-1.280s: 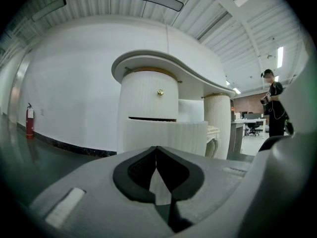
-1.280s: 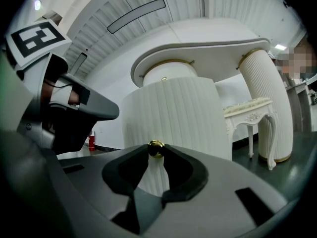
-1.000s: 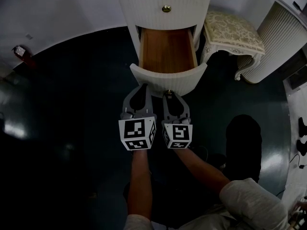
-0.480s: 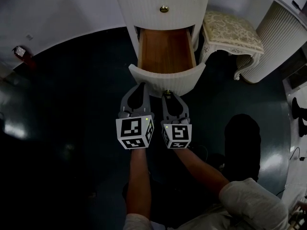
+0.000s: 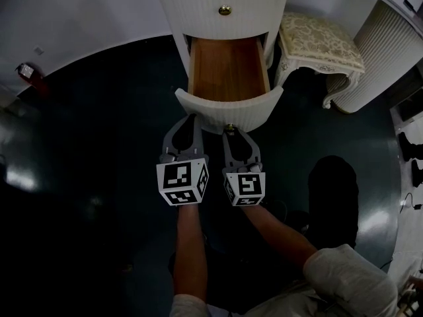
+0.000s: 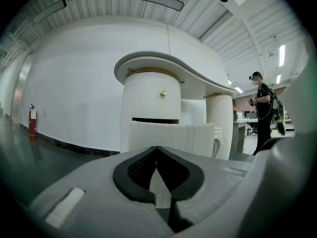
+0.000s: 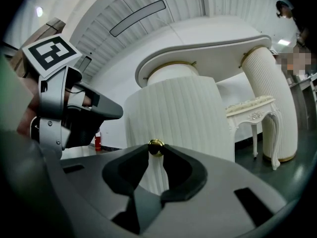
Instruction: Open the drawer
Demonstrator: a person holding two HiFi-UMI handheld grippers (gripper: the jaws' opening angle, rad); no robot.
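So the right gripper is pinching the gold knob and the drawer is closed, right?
Not quite. The right gripper does pinch the gold knob, but the drawer is pulled out, not closed. The head view shows its wooden inside open to the camera.

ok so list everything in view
cabinet: 1, white ribbed, top centre
open drawer: 1, white front, wood inside, pulled out
upper knob: 1, brass, closed drawer above
drawer knob: 1, brass, open drawer's front
stool: 1, white, patterned seat, right of cabinet
fire extinguisher: 1, red, by far wall
bystander: 1, dark clothes, background
left gripper: 1, grey, shut, empty, facing drawer
right gripper: 1, grey, shut on drawer knob
forearms: 2, bare, behind grippers
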